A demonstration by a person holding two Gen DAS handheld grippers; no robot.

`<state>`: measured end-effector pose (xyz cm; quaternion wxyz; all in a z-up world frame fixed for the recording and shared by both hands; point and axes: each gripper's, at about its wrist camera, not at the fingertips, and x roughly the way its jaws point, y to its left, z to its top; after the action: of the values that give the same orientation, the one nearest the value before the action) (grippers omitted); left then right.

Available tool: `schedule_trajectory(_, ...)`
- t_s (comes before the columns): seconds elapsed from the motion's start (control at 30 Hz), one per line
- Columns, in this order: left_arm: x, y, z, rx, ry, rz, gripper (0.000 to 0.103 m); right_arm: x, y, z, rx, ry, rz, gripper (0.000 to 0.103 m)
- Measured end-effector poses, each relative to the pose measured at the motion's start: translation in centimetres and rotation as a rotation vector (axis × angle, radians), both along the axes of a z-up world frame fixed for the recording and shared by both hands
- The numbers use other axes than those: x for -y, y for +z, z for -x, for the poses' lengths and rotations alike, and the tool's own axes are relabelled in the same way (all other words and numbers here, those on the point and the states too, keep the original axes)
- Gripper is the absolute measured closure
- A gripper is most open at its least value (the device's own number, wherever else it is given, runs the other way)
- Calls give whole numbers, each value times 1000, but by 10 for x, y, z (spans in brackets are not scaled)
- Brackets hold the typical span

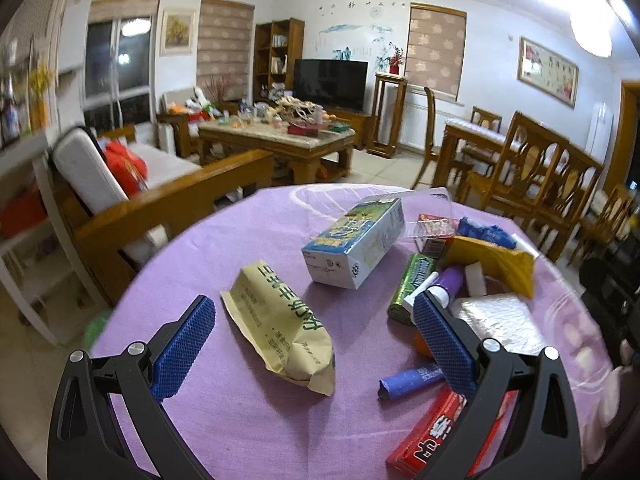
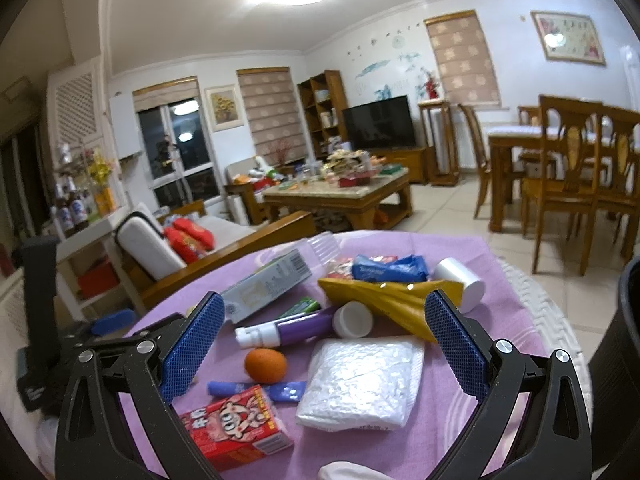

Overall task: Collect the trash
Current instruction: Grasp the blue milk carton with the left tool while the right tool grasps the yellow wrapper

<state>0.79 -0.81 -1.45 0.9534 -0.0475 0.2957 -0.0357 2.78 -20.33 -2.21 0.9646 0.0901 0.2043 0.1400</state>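
Trash lies scattered on a round table with a purple cloth (image 1: 240,248). My left gripper (image 1: 314,312) is open above a beige paper bag (image 1: 282,324); beyond it lie a blue-white carton (image 1: 354,240), a green wrapper (image 1: 410,280), a purple tube (image 1: 444,284), a yellow pouch (image 1: 496,258) and a red box (image 1: 432,444). My right gripper (image 2: 324,316) is open over a white bubble mailer (image 2: 360,384), an orange fruit (image 2: 266,365), the purple tube (image 2: 292,330), a white cap (image 2: 353,319) and a red carton (image 2: 236,424). Neither gripper holds anything.
A wooden sofa (image 1: 160,200) with a red cushion stands left of the table. Wooden chairs (image 1: 532,168) and a dining table stand to the right. A dark bin rim (image 2: 628,320) shows at the far right edge. The left gripper's body (image 2: 48,340) sits at the table's left.
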Motion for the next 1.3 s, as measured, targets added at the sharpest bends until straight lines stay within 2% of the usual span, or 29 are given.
schedule_trajectory(0.07,-6,-2,-2,-6,-60,60,5,7,1,1,-37,60,-43,4)
schedule_trajectory(0.13,-5,3,-4,21,-109,20,5,18,4,0,-52,88,2,4)
schedule_trajectory(0.2,1,11,-16,16,-168,-55,5,22,8,-2,-60,95,107,4)
schedule_trajectory(0.33,25,11,-71,-146,-330,-140,5,33,5,-18,-101,131,238,4)
schedule_trajectory(0.47,42,-6,-121,-252,-361,-211,5,35,-5,-39,-139,186,269,4)
schedule_trajectory(0.6,40,-19,-147,-339,-376,-163,5,40,-19,-61,-168,225,282,9)
schedule_trajectory(0.63,39,-21,-150,-347,-379,-151,5,39,-23,-69,-201,246,268,13)
schedule_trajectory(0.7,35,-25,-153,-362,-354,-126,7,40,-24,-80,-213,275,238,15)
schedule_trajectory(0.73,32,-27,-156,-369,-355,-105,18,41,-23,-83,-209,278,237,16)
schedule_trajectory(0.8,24,-34,-159,-397,-368,-49,39,34,-22,-89,-199,292,265,27)
schedule_trajectory(0.83,21,-35,-161,-408,-364,-32,46,32,-22,-93,-204,298,277,33)
schedule_trajectory(0.9,21,-33,-157,-388,-351,-61,54,26,-23,-101,-218,312,310,41)
schedule_trajectory(0.97,21,-30,-153,-381,-341,-60,54,15,-27,-109,-234,306,366,45)
schedule_trajectory(1.1,13,-24,-145,-347,-360,5,54,-6,-36,-122,-248,306,448,52)
schedule_trajectory(1.27,1,-4,-126,-264,-400,72,54,-20,-45,-136,-257,257,577,63)
schedule_trajectory(1.3,0,0,-123,-247,-408,77,54,-22,-48,-138,-262,251,589,72)
